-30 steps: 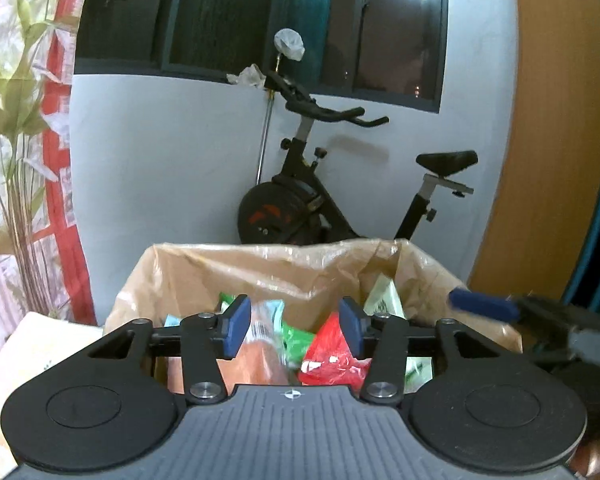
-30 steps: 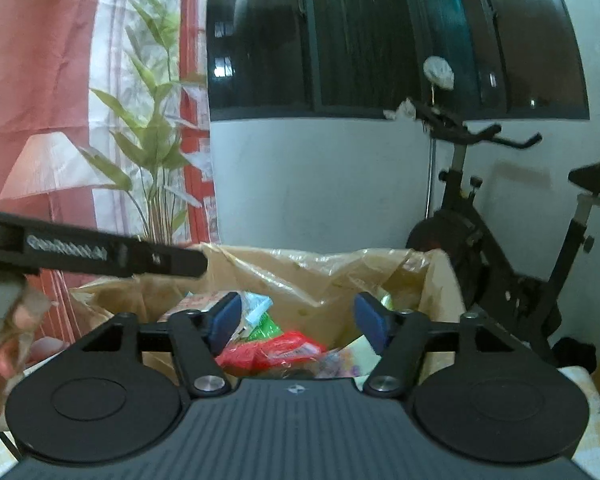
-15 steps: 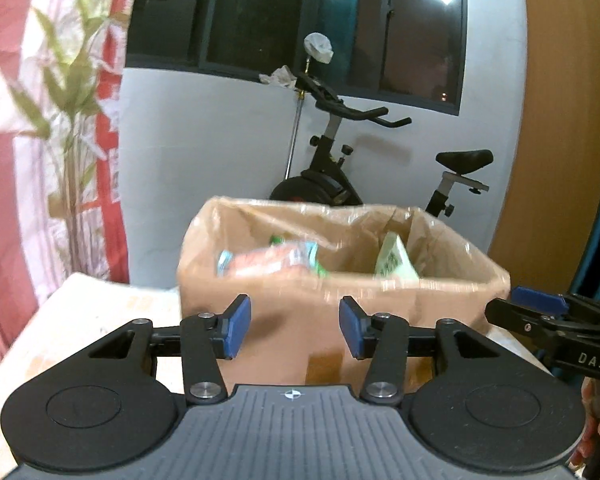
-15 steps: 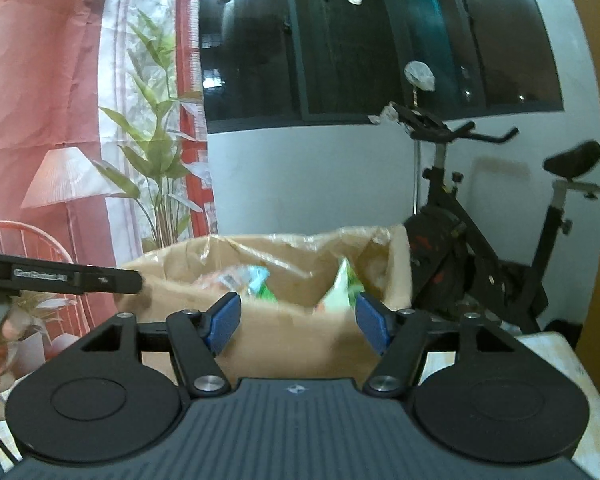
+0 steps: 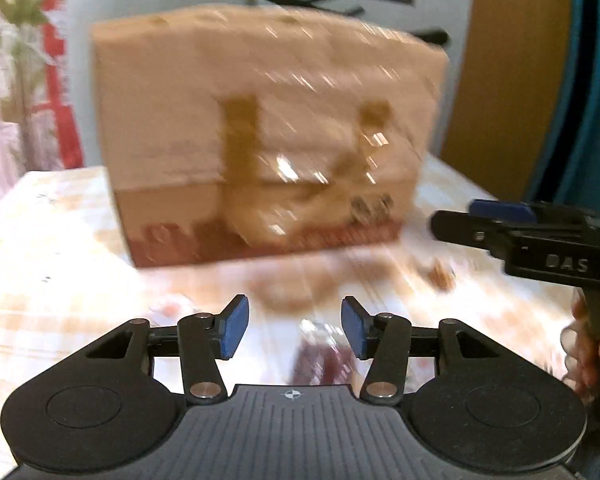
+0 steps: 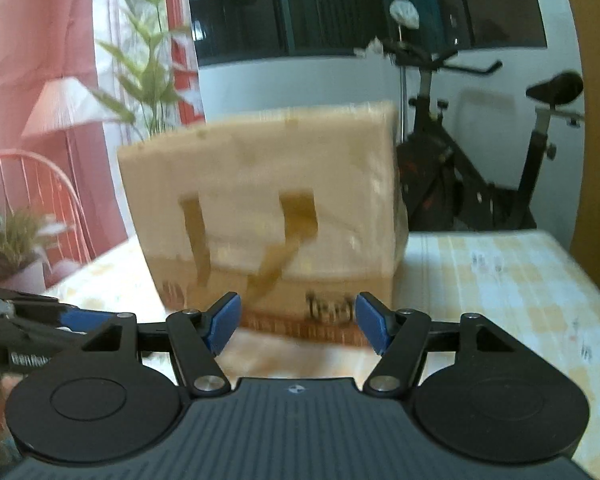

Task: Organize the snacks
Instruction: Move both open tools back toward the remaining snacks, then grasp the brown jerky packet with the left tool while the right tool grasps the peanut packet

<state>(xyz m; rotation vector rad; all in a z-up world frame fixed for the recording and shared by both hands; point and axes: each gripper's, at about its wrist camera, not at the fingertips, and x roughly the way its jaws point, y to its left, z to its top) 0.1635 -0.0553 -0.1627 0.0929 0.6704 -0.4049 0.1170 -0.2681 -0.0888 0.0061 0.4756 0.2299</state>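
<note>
A tan bag (image 5: 268, 128) with brown handles stands on the checked tablecloth (image 5: 60, 248); it also shows in the right wrist view (image 6: 260, 208). Its contents are hidden from this low angle. My left gripper (image 5: 294, 332) is open and empty, low over the cloth in front of the bag. A blurred dark red packet (image 5: 320, 364) lies just below its fingers. My right gripper (image 6: 298, 328) is open and empty, also in front of the bag. The right gripper shows at the right of the left wrist view (image 5: 520, 232).
An exercise bike (image 6: 460, 152) stands behind the table at the right. A plant (image 6: 140, 80) and red curtain are at the back left. A small potted plant (image 6: 16, 248) sits left of the table. Both views are motion-blurred.
Both grippers have dropped from above the bag's open top down to table level in front of it. The snacks inside have gone out of sight.
</note>
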